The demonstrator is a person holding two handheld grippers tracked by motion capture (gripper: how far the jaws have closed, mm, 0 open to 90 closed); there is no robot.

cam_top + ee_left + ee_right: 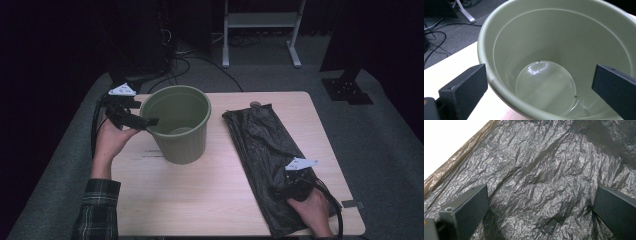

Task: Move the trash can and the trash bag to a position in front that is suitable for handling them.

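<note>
A pale green plastic bucket (178,125) stands upright on the wooden table (200,195), left of centre. My left gripper (142,121) is open at the bucket's left rim; its view looks down into the empty bucket (554,62), one jaw outside the rim and one over the inside. A crinkled black plastic bag (262,150) lies flat on the table's right half. My right gripper (287,187) hovers low over the bag's near end, open. In its view the bag (544,177) spreads between the jaws, with nothing pinched.
A white metal stand (260,30) and several cables (185,60) are on the grey carpet beyond the table. A small dark tab (352,203) sits at the table's right front edge. Bare wood lies between bucket and bag.
</note>
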